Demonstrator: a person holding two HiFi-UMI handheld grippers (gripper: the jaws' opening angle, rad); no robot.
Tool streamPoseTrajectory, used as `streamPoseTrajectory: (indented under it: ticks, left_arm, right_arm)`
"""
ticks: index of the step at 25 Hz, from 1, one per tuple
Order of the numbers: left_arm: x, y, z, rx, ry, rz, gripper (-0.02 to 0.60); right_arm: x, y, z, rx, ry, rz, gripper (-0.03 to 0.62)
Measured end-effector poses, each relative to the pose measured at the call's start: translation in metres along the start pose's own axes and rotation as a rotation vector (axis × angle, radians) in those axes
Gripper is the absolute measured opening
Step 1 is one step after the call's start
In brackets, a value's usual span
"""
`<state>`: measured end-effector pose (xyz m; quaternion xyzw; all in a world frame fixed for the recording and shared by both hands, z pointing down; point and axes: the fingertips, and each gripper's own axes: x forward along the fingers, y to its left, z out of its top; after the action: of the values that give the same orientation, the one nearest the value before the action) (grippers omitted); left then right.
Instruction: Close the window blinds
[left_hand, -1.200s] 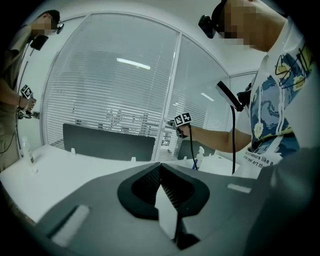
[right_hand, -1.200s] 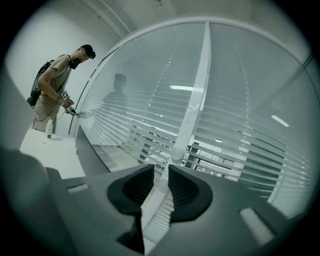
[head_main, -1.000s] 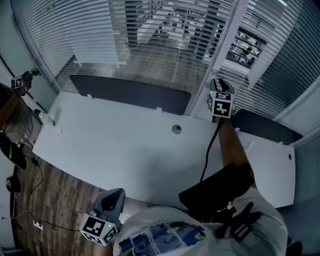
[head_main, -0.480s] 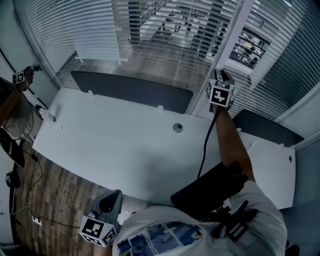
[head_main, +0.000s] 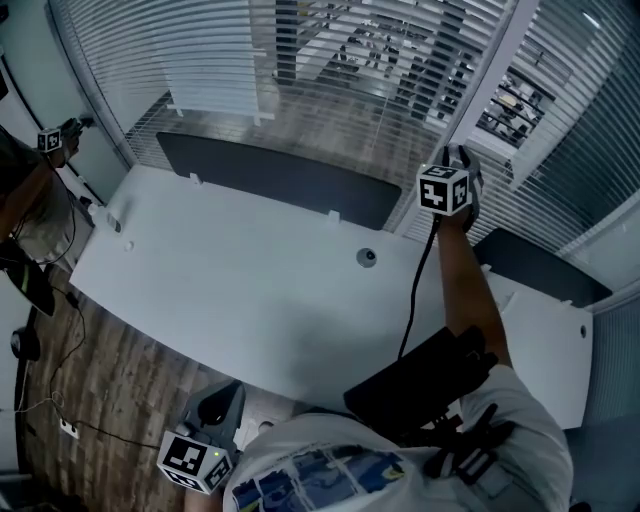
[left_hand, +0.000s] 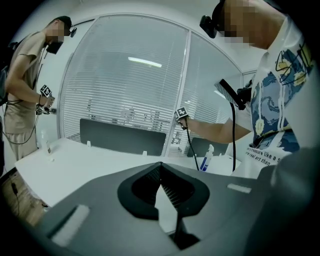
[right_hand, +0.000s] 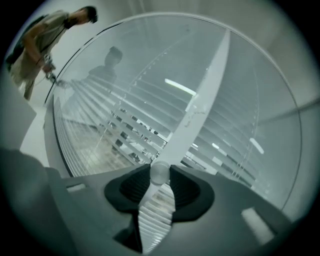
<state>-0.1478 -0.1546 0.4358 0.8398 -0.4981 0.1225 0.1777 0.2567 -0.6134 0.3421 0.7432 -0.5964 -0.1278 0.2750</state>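
Holds the dark grey left gripper (left_hand: 160, 167) low at the near edge of the white desk (head_main: 250, 290), tips pressed together on nothing. Reaches the dark grey right gripper (right_hand: 160, 176) across to the white window post (head_main: 490, 80), jaws spread wide, just eased in a touch, small clear round knob (right_hand: 160, 170) between them. Faces white horizontal-slat window blinds (head_main: 330, 60) beyond, slats tilted open.

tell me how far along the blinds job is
Done: nothing visible; the blinds are slatted open, with the room beyond showing through. In hand: the right gripper is up at the window frame, a round clear knob between its jaws, which have just been opening. Left: turning the slats shut.
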Motion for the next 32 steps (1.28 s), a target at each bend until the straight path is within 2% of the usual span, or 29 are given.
streamPoseTrajectory:
  ticks: [3,5,7,9,10,11,12,17,19,21,25,27,29,32]
  left_arm:
    - [-0.002,0.000,-0.001,-0.005,0.003,0.002,0.008]
    - [-0.003,0.000,-0.004,-0.006,0.001,0.000,0.008]
    - [-0.003,0.000,-0.005,-0.006,0.000,-0.003,0.008]
    - [-0.002,0.000,-0.004,-0.005,-0.002,-0.007,0.008]
    - [-0.002,-0.001,-0.003,-0.006,-0.003,-0.009,0.008]
    - [-0.001,-0.002,-0.002,-0.006,-0.002,-0.011,0.008]
    - [-0.001,-0.003,-0.001,-0.004,-0.002,-0.013,0.008]
    - [-0.002,-0.004,0.001,0.012,-0.005,-0.022,0.008]
    - [-0.001,-0.005,0.001,0.014,-0.004,-0.022,0.008]
    - [-0.001,-0.007,0.000,0.014,-0.002,-0.022,0.008]
    - [-0.002,-0.007,0.001,0.007,0.004,-0.014,0.008]
    - [-0.004,-0.006,-0.001,0.007,0.001,-0.015,0.008]
    - [-0.004,-0.005,-0.003,0.002,0.000,-0.010,0.008]
    - [0.001,-0.004,-0.005,0.001,0.003,-0.010,0.008]
  right_arm:
    - [0.006,0.006,-0.005,-0.335,0.026,-0.085,0.121]
    - [0.008,0.009,-0.009,-0.521,0.027,-0.132,0.121]
    - [0.009,0.010,-0.011,-0.626,0.031,-0.150,0.121]
    - [0.009,0.010,-0.010,-0.639,0.025,-0.144,0.121]
    - [0.009,0.010,-0.008,-0.583,0.012,-0.123,0.123]
    - [0.007,0.009,-0.007,-0.472,-0.006,-0.085,0.123]
    - [0.003,0.007,-0.005,-0.316,-0.024,-0.035,0.124]
    - [-0.008,-0.004,-0.015,0.628,-0.012,0.208,0.129]
    - [-0.009,-0.002,-0.017,0.923,0.003,0.279,0.129]
    - [-0.007,-0.002,-0.017,1.141,0.016,0.321,0.129]
    - [0.000,-0.010,-0.019,1.389,0.030,0.341,0.129]
    - [0.002,-0.014,-0.019,1.455,0.037,0.347,0.126]
    - [0.003,-0.013,-0.019,1.409,0.043,0.340,0.124]
    - [0.005,-0.011,-0.020,1.212,0.052,0.287,0.124]
